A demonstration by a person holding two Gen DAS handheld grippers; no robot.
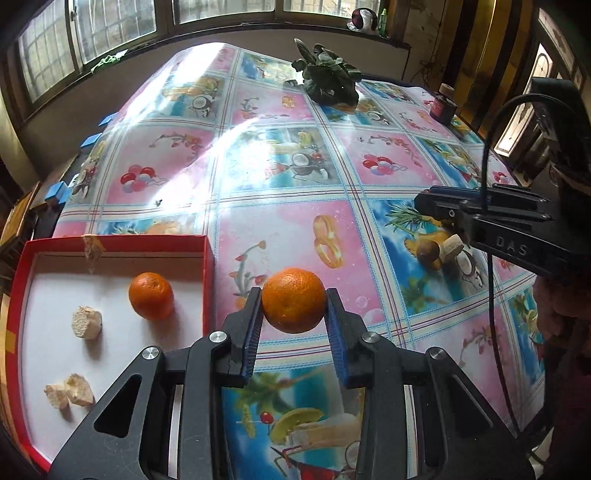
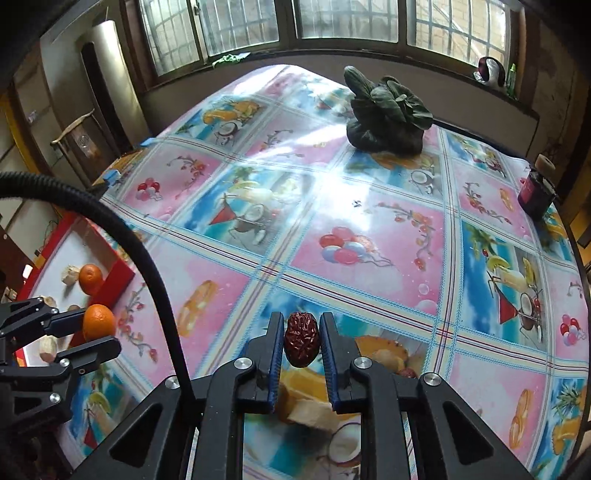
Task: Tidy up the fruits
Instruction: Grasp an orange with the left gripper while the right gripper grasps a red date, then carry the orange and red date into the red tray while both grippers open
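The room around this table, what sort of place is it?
Probably a lived-in home, perhaps a dining room: a table with a colourful printed oilcloth, barred windows behind it, and a leafy vegetable lying on the table.

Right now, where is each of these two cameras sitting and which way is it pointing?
Left wrist view: sits on the left gripper, looking forward along its fingers over the table toward the windows; its jaws hold an orange, the red box lies to its left, and the right gripper shows at far right.
Right wrist view: sits on the right gripper, facing the same windows, its jaws around a red date.
Shared: orange, left gripper, red box, leafy plant.
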